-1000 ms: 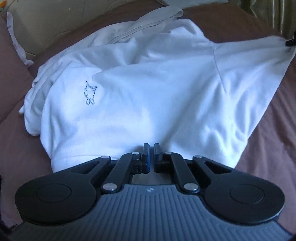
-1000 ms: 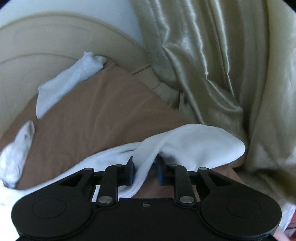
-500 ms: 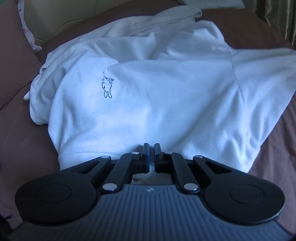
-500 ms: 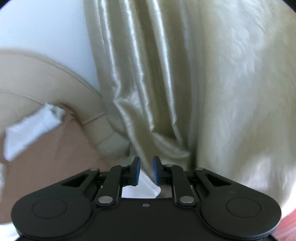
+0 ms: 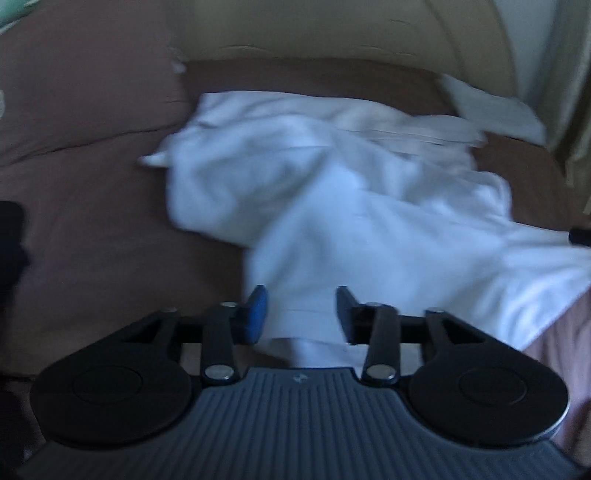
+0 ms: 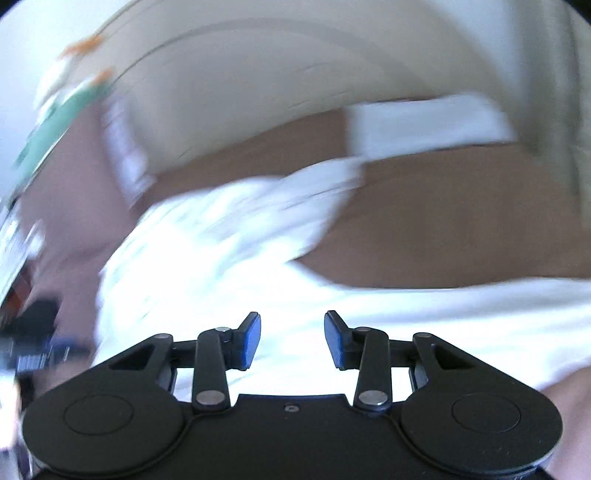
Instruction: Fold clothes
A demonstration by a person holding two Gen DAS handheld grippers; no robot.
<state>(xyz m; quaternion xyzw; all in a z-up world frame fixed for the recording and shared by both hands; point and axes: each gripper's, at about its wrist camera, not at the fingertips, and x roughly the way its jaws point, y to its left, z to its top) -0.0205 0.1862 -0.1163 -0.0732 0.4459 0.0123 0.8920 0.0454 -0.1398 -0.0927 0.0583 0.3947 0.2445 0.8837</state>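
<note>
White garment (image 5: 332, 206): crumpled in a heap on the brown bed cover (image 5: 92, 229), spreading ahead of the left gripper (image 5: 300, 314) and off to its right. A hem of it passes between that gripper's blue pads.

Left gripper: its jaws have just been opening and stand apart; the cloth lies loose in the gap, with neither pad seen pressing on it. Released.

Right gripper (image 6: 292, 341): its jaws too have just been opening and stand apart. The white garment (image 6: 229, 258) lies under and ahead of it, bright and smeared by motion; nothing is clenched between the pads.

Beyond the left gripper: a second white cloth (image 5: 491, 107) near the far right corner of the bed, a cream headboard (image 5: 332, 29) behind, an olive curtain (image 5: 576, 92) at the right edge.

Beyond the right gripper: the same headboard (image 6: 295, 74), a white cloth (image 6: 424, 125) at its foot, a green and orange patterned thing (image 6: 62, 107) up on the left, too blurred to identify.

Writing, brands, labels: none legible in either view.
</note>
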